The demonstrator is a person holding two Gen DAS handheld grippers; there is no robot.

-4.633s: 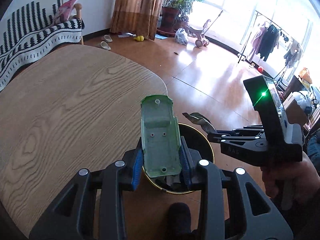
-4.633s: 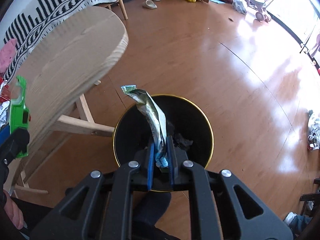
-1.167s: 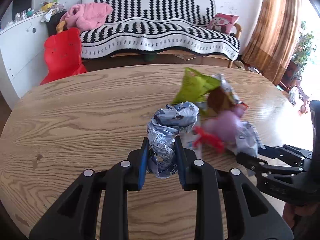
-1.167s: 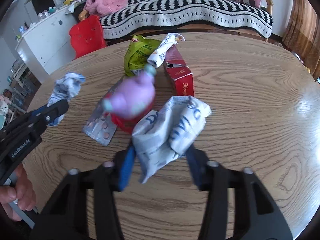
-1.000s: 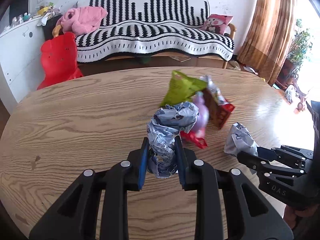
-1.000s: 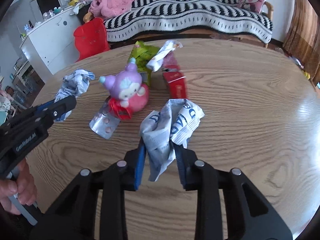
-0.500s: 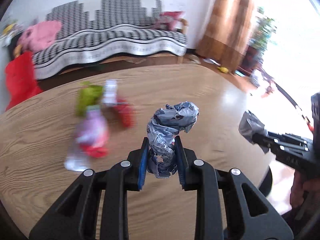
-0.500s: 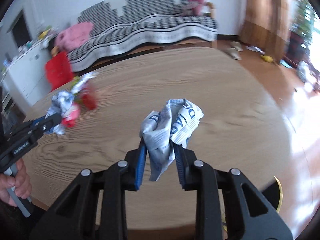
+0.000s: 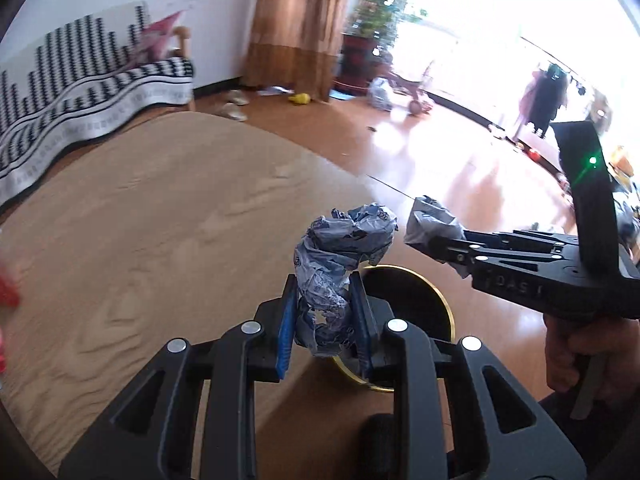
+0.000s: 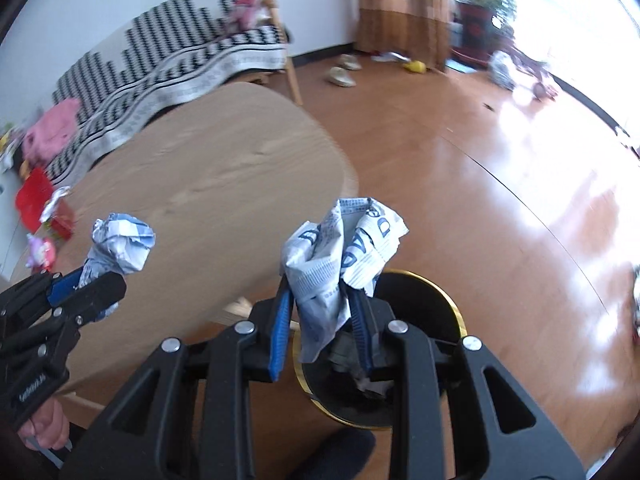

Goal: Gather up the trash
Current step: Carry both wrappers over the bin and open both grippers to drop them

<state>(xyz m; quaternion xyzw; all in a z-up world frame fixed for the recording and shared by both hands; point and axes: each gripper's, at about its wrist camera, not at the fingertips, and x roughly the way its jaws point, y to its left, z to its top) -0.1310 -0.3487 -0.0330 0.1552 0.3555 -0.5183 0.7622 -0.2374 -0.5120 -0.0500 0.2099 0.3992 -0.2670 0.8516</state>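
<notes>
While both claws are loaded, each clamps one piece of trash between its blue pads. The left gripper (image 9: 324,320) is clenched on a crumpled blue-and-white wrapper (image 9: 340,256), which stands upright above the jaws. The right gripper (image 10: 320,320) is clenched on a crumpled white packet with blue lettering (image 10: 340,256), also upright, its loose lower end hanging between the fingers.

Relation governing the coming move: the black bin with a gold rim (image 10: 448,296) stands on the floor beside the table edge, below and just beyond both sets of fingertips. In the right wrist view the packet sits over the near side of the bin's opening, so the right hand appears the nearer of the two. In the left wrist view the bin (image 9: 416,284) lies slightly right of the wrapper, and the table (image 9: 160,220) extends to the left. A short carry forward and right should bring the wrapper above the opening; release is judged safe only once each piece hangs inside the rim.

Limits of view: both pictures are smeared by motion. The bin's near rim is covered by the gripper bodies. Dark contents show inside it but cannot be identified. Remaining trash (image 10: 48,236) at the table's far end is blurred, and the pieces cannot be counted.
</notes>
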